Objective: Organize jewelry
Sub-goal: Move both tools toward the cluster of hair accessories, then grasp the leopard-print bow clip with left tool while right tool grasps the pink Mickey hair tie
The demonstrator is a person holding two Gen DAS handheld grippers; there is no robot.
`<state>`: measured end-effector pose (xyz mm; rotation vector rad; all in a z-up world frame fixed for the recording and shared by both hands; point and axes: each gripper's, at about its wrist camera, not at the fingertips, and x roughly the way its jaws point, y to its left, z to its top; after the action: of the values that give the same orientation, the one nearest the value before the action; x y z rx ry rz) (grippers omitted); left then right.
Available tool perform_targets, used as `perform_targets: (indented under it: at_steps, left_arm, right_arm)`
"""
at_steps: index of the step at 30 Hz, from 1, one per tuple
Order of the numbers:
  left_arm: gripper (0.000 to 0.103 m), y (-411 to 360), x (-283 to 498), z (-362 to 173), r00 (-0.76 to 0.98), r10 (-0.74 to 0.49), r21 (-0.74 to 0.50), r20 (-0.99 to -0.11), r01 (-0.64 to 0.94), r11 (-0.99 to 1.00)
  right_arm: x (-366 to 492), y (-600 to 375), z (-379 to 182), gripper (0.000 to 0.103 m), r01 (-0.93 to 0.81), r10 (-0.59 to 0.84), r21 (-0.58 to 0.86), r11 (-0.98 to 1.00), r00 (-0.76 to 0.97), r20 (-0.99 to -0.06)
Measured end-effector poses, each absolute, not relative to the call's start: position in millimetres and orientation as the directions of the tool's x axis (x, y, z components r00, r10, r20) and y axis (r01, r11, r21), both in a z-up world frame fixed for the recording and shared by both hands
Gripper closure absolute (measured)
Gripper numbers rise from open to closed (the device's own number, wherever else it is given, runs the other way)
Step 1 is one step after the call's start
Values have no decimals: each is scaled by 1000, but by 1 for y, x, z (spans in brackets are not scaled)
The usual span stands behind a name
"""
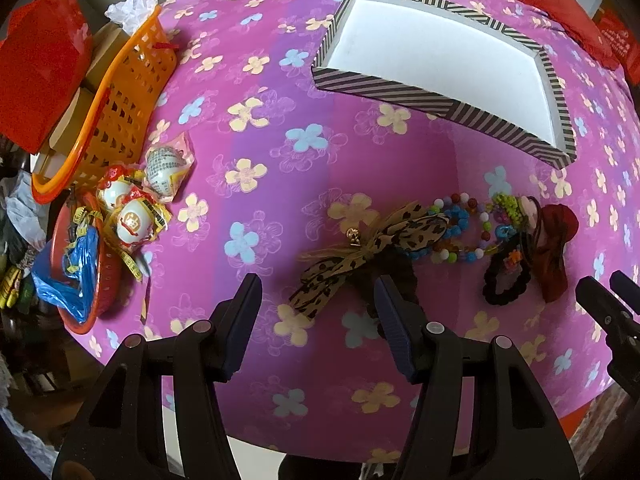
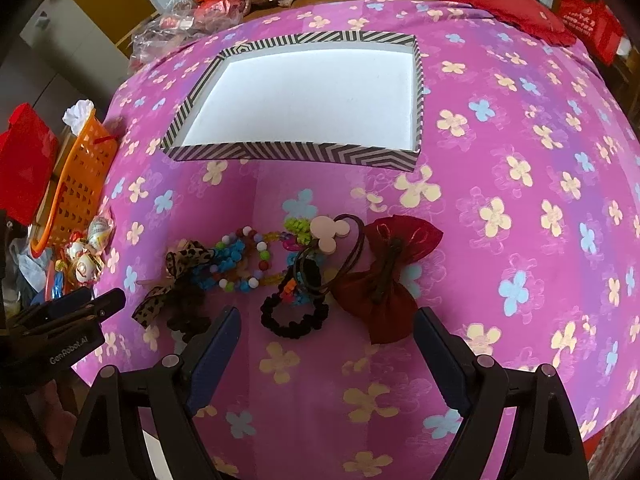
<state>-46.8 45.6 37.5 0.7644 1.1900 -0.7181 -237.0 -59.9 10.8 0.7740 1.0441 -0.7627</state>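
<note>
Both grippers gape above the jewelry pile (image 2: 280, 264)

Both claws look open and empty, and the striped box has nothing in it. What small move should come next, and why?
Probably lower the right claw onto the black scrunchie just ahead of it: the pile lies untouched on the tablecloth, and the striped box beyond holds nothing.

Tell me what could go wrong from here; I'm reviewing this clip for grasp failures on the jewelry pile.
The beaded bracelets, black scrunchie and hair ties overlap, so lifting one may drag the others along. The leopard bow trails loose ribbon ends that could snag. Both the left gripper and right gripper are open close together and might collide over the pile.
</note>
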Motion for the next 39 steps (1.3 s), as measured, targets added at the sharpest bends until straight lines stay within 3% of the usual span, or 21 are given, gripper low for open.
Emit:
perform_targets:
  at_steps: [39]
  left_arm:
    - [45, 57, -35, 19, 147, -40, 90, -988, 776, 625]
  right_arm:
    - [-229, -71, -4, 16, 827, -112, 215, 520, 315, -942]
